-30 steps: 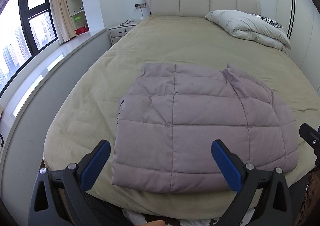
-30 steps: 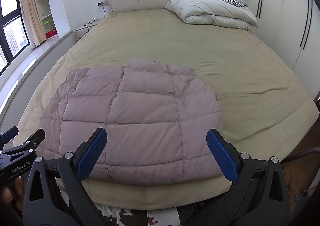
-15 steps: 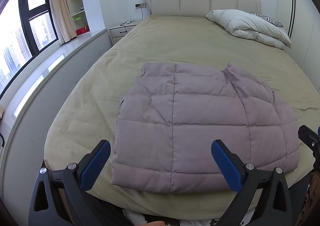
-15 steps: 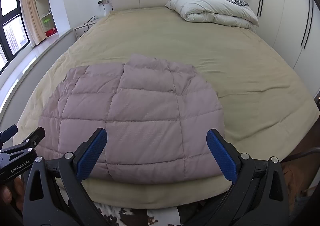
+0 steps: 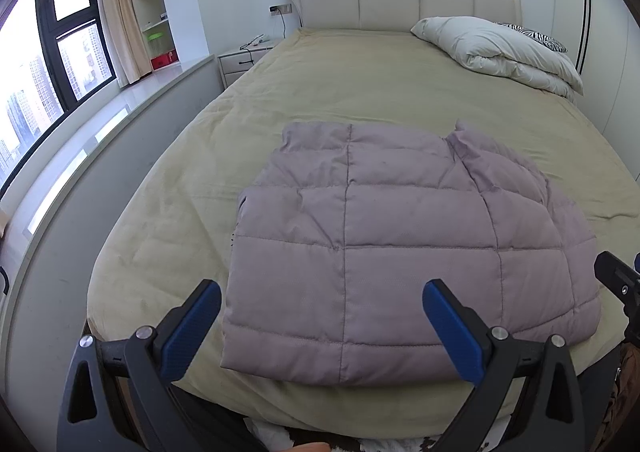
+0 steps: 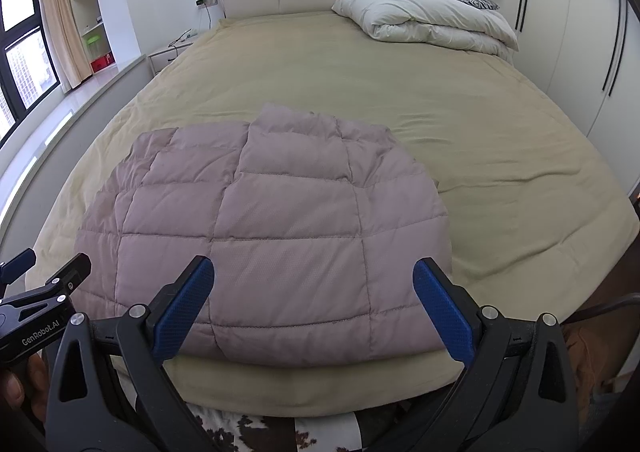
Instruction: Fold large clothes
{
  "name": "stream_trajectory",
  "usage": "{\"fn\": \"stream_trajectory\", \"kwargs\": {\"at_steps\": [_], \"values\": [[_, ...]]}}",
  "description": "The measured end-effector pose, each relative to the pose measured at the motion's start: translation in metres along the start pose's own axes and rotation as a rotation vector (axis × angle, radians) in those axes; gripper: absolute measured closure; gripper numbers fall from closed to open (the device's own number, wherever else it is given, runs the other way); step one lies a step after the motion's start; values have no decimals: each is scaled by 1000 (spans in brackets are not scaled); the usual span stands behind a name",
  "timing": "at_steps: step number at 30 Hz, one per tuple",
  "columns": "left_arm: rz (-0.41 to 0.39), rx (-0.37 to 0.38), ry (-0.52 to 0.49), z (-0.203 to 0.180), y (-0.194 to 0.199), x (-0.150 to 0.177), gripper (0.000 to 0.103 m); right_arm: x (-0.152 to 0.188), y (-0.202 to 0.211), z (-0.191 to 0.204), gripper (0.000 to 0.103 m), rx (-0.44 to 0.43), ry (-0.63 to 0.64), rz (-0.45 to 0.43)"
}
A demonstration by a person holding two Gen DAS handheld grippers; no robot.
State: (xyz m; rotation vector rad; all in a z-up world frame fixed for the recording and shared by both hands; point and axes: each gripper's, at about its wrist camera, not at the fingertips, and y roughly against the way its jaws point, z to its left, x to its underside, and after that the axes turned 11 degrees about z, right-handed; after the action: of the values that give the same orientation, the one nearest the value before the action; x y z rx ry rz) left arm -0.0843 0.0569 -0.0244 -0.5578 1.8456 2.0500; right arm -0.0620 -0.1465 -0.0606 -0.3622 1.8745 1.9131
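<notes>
Across the bed (image 5: pixel 280 100) the jacket (image 5: pixel 400 244) lies mid-frame near the lower edge, wider than deep, dead ahead of both left gripper (image 5: pixel 320 328) and right gripper (image 6: pixel 314 308), each spread wide, empty, equally near its hem

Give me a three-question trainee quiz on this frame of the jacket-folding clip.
1. True or false: the left gripper is clamped on the quilted jacket.
2. Where does the jacket lie on the bed? A) at the headboard B) near the foot edge C) on the white duvet
3. Fill in: the right gripper has its jaws ____.

Key: 1 false, both grippers hover open short of the jacket. 2 B. 3 open.
</notes>
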Motion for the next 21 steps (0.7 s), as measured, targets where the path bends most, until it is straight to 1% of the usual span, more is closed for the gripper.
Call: {"fn": "stream_trajectory", "kwargs": {"at_steps": [21], "values": [[7, 5, -4, 0, -5, 3, 0, 2, -3, 2, 1, 3, 4, 5]]}}
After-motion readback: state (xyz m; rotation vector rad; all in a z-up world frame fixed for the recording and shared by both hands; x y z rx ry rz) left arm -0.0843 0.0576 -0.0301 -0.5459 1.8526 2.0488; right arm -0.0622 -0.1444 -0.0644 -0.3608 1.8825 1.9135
